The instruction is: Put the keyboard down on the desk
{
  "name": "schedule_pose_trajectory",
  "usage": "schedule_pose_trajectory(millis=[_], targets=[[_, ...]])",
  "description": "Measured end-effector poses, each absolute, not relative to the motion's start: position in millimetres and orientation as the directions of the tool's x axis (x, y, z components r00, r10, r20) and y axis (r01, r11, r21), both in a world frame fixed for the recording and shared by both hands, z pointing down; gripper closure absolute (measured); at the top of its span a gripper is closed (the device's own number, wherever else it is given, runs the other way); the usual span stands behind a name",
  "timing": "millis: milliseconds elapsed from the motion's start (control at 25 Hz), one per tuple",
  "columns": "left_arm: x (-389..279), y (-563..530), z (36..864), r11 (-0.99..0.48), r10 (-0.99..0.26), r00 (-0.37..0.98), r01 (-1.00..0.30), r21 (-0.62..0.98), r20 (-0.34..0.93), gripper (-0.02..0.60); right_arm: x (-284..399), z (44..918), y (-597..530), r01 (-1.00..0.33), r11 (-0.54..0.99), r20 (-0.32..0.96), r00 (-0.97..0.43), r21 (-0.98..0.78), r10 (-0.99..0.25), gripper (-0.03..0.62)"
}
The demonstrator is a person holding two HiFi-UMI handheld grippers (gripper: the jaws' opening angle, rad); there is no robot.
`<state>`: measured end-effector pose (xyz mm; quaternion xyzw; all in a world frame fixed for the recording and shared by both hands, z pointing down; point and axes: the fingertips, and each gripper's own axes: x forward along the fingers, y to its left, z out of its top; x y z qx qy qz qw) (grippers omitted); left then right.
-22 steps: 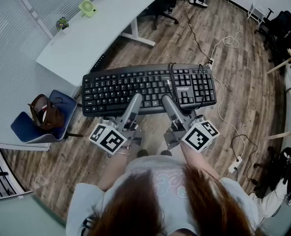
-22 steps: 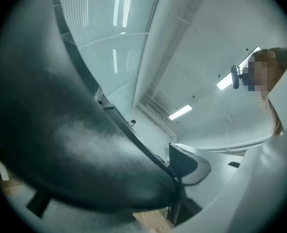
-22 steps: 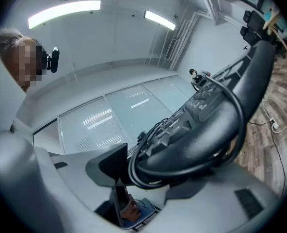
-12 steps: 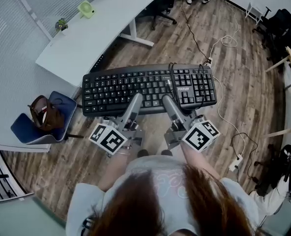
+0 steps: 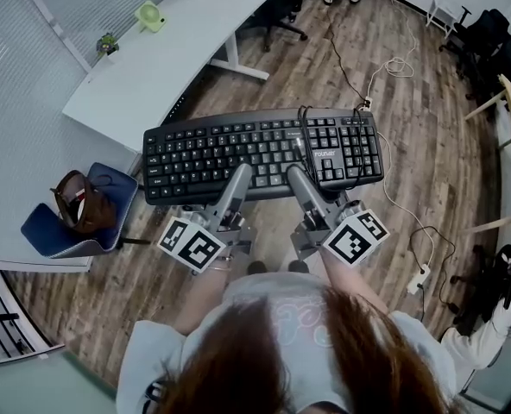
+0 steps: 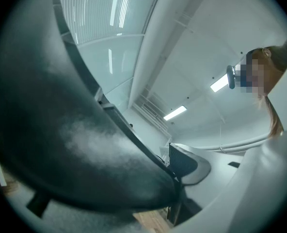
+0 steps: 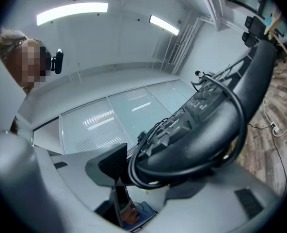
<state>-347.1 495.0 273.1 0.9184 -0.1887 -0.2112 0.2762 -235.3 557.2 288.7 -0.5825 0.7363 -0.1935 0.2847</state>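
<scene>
Keyboard (image 5: 264, 152): black, full-size, keys facing up, lying across the centre of the head view. It is held in the air over the wooden floor (image 5: 428, 145), not resting on any surface.
Cable (image 5: 305, 141): black, looped around the keyboard's body near the number pad. In the right gripper view the loop hangs under the keyboard's edge.
Left gripper (image 5: 238, 175): reaches up from the lower centre of the frame to the keyboard's near edge, left of the middle. Its jaws are clamped on that edge. In the left gripper view the dark body of the keyboard fills the left half of the frame, with one jaw pad against it; the other pad's contact is probably hidden behind the keyboard.
Right gripper (image 5: 297, 177): beside the left gripper, meeting the near edge at about its middle. Its jaws are closed on the keyboard, with one pad set against the edge by the cable loop.
Marker cubes: one on each gripper, at the lower centre of the frame, just above the person's head.
Desk (image 5: 165, 54): white, in the upper left of the frame, well apart from the keyboard.
On the desk: a green fan (image 5: 152, 14) and a small plant (image 5: 109, 41), both near its far edge.
Chair (image 5: 48, 231): blue seat at the left edge of the frame, with a brown bag (image 5: 78, 201) on it.
Power strip (image 5: 419, 280): white, on the floor at the lower right.
</scene>
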Motion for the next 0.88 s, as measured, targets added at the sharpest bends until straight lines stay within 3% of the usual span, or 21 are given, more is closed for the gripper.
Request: schedule_pose_trajectory(millis=[880], targets=[[-360.2, 488.9, 262.1, -0.774, -0.437, 0.86, -0.21, 0.597, -0.264, 0.318, -250.5, 277.6, 555.5, -0.75, 0.212, -0.192, -0.116, -0.626, -0.975, 0.349]])
